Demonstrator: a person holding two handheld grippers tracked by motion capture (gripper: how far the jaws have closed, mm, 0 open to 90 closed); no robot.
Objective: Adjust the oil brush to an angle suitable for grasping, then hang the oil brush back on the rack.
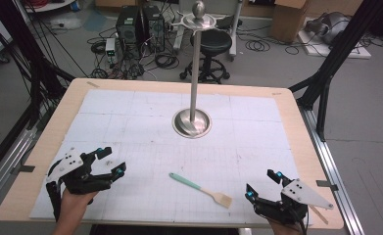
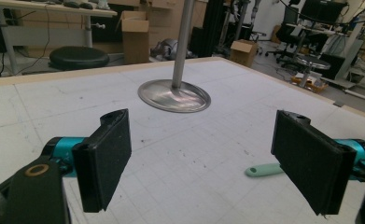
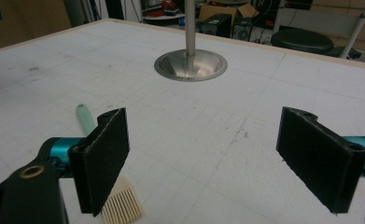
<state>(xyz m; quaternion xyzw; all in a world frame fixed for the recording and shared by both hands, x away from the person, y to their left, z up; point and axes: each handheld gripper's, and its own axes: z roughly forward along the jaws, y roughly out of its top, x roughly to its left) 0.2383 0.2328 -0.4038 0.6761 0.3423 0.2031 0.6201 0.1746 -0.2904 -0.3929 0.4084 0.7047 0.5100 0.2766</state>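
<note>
High view: we see a flat spatula [image 1: 201, 189], mint silicone handle and slotted wooden blade, lying on the white gridded tabletop [image 1: 145, 127], near centre. Left tool [image 1: 108, 161] and right tool [image 1: 262, 184] both gape wide, holding nothing; spatula lies between them, touching neither.

Overhead plus two low tabletop views

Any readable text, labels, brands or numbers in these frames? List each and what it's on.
None readable.
Spatula: no print visible on its green handle or pale blade.
Metal stand: bare metal, no marking.
Table mat: grid lines alone, no figures.
Grey plates on the left gripper and right gripper: only dots, no lettering.
Cardboard boxes in the background: no lettering legible at this resolution.
</note>
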